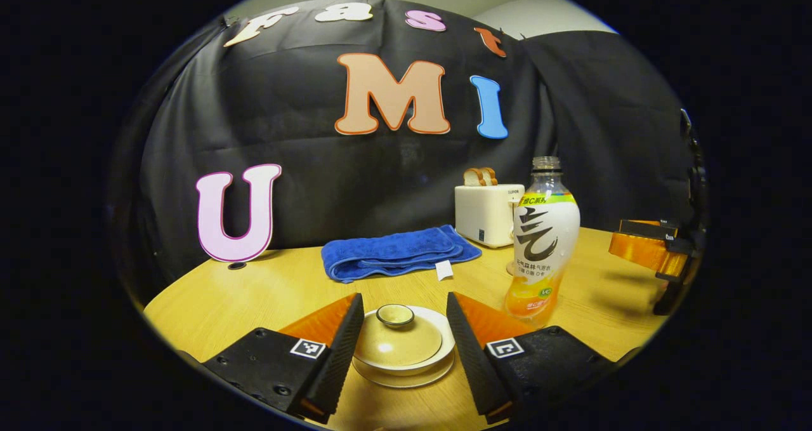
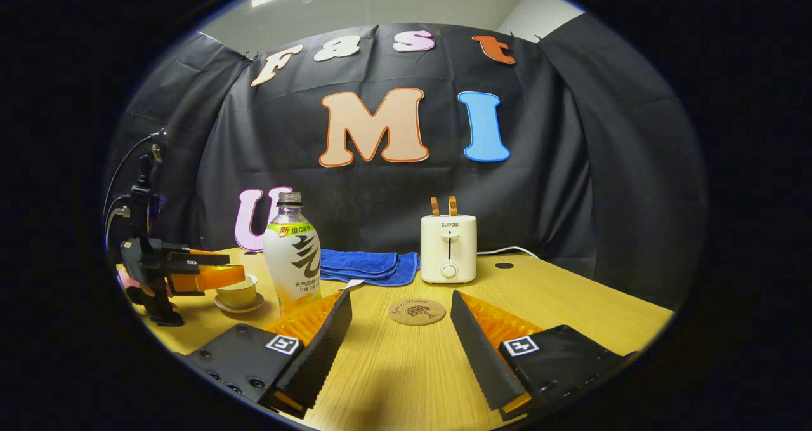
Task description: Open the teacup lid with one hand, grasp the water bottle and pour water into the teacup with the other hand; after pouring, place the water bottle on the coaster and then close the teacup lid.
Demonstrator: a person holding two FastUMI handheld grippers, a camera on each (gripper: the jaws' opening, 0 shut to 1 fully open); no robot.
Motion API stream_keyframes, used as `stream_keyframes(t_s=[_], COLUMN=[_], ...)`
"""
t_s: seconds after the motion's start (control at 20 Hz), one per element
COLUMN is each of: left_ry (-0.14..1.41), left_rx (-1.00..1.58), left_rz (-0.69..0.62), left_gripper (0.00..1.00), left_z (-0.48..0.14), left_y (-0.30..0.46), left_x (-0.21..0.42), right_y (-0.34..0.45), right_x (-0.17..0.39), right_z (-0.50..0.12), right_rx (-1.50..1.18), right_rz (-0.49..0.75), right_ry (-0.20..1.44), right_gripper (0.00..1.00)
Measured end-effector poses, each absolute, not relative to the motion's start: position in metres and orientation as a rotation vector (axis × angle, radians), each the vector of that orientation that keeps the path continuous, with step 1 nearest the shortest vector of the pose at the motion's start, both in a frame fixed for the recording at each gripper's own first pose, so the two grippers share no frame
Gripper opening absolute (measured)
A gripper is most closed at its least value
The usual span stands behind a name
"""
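The cream teacup (image 1: 398,345) sits lidded on its saucer (image 1: 406,375), the lid knob (image 1: 395,315) between the fingers of my open left gripper (image 1: 405,298), which touches nothing. The uncapped water bottle (image 1: 542,247) stands upright just right of the cup. In the right gripper view, my right gripper (image 2: 401,294) is open and holds nothing, low over the table, with the round cork coaster (image 2: 417,311) just ahead. There the bottle (image 2: 292,256) stands to the left, and beyond it the left gripper (image 2: 219,272) hovers at the teacup (image 2: 236,293).
A white toaster (image 2: 448,248) with toast stands at the back of the wooden table (image 2: 571,317), its cable trailing right. A folded blue towel (image 1: 396,253) lies behind the cup. The right gripper (image 1: 644,247) shows at the far right in the left gripper view.
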State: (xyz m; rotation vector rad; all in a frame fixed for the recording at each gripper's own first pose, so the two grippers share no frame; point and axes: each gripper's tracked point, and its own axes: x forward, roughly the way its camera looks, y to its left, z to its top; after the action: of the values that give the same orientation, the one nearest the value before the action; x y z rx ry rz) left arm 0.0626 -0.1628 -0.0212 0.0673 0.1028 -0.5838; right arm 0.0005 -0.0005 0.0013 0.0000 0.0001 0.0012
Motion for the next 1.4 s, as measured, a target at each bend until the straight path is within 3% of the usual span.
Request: stream_keyframes(t_s=[0.05, 0.3, 0.55, 0.7, 0.75, 0.8, 1.3, 1.4], left_ry=[0.11, 0.124, 0.125, 0.126, 0.125, 0.125, 0.004, 0.0], left_rx=[0.074, 0.09, 0.079, 0.079, 0.078, 0.078, -0.019, -0.014], left_rz=[-0.589, -0.578, -0.549, -0.547, -0.547, -0.547, -0.489, -0.476], left_gripper=[0.74, 0.57, 0.29, 0.28, 0.28, 0.28, 0.28, 0.28], left_z=[-0.023, -0.025, -0.024, -0.024, -0.024, -0.024, -0.003, -0.004], left_y=[-0.165, -0.164, -0.158, -0.158, -0.158, -0.157, -0.139, -0.136], left_x=[0.063, 0.068, 0.072, 0.073, 0.073, 0.073, 0.07, 0.07], right_y=[0.0, 0.0, 0.0, 0.0, 0.0, 0.0, 0.0, 0.0], right_x=[0.0, 0.0, 0.0, 0.0, 0.0, 0.0, 0.0, 0.0], right_z=[0.001, 0.001, 0.001, 0.001, 0.001, 0.001, 0.001, 0.001], right_rx=[0.0, 0.0, 0.0, 0.0, 0.0, 0.0, 0.0, 0.0], right_rz=[0.001, 0.001, 0.001, 0.001, 0.001, 0.001, 0.002, 0.002], right_ry=[0.0, 0.0, 0.0, 0.0, 0.0, 0.0, 0.0, 0.0], right_gripper=[0.95, 0.95, 0.95, 0.94, 1.0, 0.95, 0.94, 0.99])
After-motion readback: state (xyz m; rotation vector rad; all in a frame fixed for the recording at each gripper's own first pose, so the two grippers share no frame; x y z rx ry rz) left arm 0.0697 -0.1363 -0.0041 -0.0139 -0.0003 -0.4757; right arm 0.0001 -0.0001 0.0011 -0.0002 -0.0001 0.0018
